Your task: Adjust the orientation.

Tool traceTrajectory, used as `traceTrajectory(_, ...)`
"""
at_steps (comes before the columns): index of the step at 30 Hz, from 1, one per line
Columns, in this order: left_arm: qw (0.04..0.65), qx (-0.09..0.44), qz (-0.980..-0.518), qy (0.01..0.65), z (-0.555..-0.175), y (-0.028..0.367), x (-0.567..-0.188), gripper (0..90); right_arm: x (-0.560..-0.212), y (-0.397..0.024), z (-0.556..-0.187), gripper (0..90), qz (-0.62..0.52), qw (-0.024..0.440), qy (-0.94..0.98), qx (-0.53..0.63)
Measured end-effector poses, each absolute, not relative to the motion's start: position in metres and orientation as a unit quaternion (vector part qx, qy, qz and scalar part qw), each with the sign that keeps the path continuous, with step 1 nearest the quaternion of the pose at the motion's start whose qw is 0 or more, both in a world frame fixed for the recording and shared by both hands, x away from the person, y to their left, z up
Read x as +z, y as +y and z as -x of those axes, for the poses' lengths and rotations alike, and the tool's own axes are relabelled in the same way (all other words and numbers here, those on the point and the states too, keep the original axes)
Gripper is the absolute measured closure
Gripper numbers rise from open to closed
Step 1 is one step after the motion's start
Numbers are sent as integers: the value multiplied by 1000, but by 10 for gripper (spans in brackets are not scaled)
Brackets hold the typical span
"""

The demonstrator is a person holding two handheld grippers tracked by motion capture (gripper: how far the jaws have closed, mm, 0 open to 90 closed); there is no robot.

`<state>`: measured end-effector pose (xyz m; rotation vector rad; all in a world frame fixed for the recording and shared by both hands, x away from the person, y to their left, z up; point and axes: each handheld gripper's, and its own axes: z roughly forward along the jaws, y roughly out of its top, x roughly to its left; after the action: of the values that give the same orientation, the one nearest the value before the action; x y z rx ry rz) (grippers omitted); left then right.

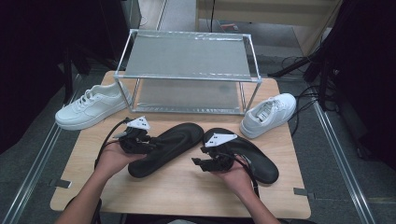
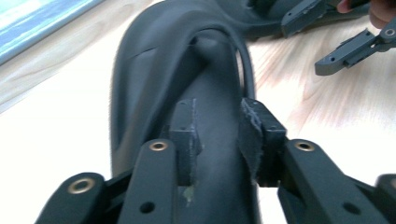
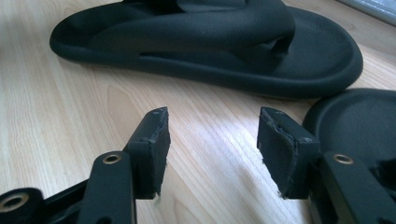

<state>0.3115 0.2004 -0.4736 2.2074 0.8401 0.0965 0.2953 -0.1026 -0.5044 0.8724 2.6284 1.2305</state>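
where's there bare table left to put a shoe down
Bare wood lies along the near table edge, in front of the left sandal and right sandal. The rack's top shelf is bare too. It is crowded mid-table, where both tongs work among the sandals.

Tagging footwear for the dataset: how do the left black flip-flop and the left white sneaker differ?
The left black flip-flop is open and flat with a toe strap; the left white sneaker is closed and laced. The flip-flop lies near mid-table with the left gripper at its strap; the sneaker sits at the table's left edge beside the metal shelf, apart from both grippers. Both rest sole-down, and each has a mate to the right.
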Motion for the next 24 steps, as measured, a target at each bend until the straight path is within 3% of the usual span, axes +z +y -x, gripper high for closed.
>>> traceTrajectory(5,379,43,-860,339,-315,216,-475,859,-503,-92,-300,521,-284,55,865,411)
traceTrajectory(8,378,39,-855,352,-319,226,-481,882,-503,-89,-303,559,-284,54,864,412)
traceTrajectory(10,379,41,-851,360,-321,232,-484,893,-504,-83,-306,653,-288,50,862,413)
traceTrajectory(12,378,43,-850,365,-323,237,-488,894,-504,-82,-306,690,-287,48,862,414)
traceTrajectory(13,380,41,-847,369,-324,239,-490,895,-504,-79,-306,773,-286,45,863,414)
traceTrajectory(17,378,37,-844,378,-327,247,-500,895,-503,-72,-304,877,-276,39,865,417)
traceTrajectory(24,369,28,-841,394,-328,256,-513,895,-503,-59,-303,891,-262,33,868,421)
